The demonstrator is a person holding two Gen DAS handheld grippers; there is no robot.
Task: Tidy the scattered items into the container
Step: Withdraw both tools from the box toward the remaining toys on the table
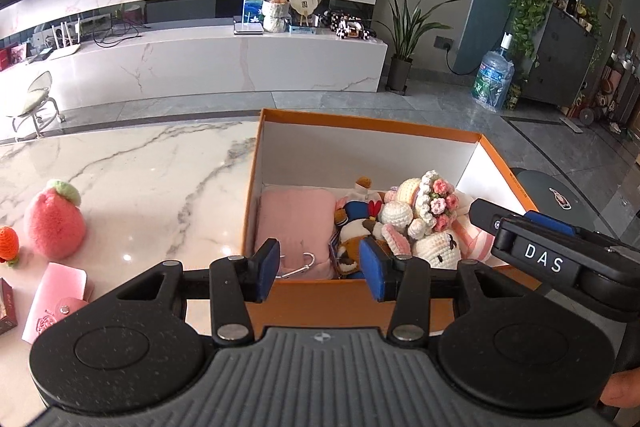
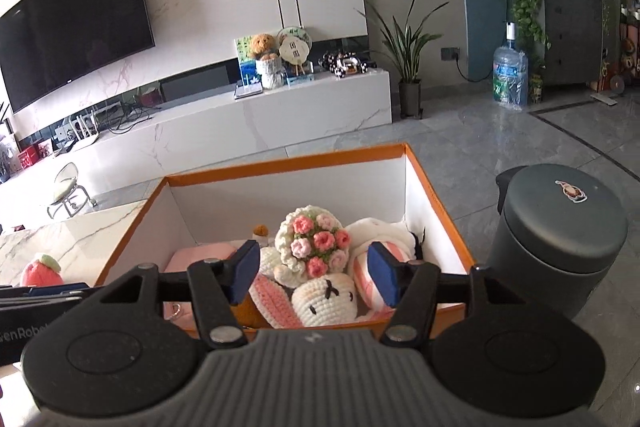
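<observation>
An orange box (image 1: pixel 360 125) with white inner walls stands on the marble table (image 1: pixel 140 163). It holds a pink pouch (image 1: pixel 298 223), a duck doll (image 1: pixel 358 223), a crochet flower bouquet (image 1: pixel 434 197) and a crochet rabbit (image 1: pixel 436 245). My left gripper (image 1: pixel 319 263) is open and empty over the box's near wall. My right gripper (image 2: pixel 314 277) is open and empty above the bouquet (image 2: pixel 316 243) and rabbit (image 2: pixel 324 301) in the box (image 2: pixel 280 161). A pink plush strawberry (image 1: pixel 54 221), a small orange crochet carrot (image 1: pixel 8 241) and a pink wallet (image 1: pixel 54 301) lie on the table at left.
A dark grey lidded bin (image 2: pixel 560 239) stands right of the box. The right gripper's body (image 1: pixel 560 251) crosses the left view's right side. A red box corner (image 1: pixel 6 307) sits at the left table edge. A TV console (image 1: pixel 200 63) and stool (image 1: pixel 36 105) are beyond.
</observation>
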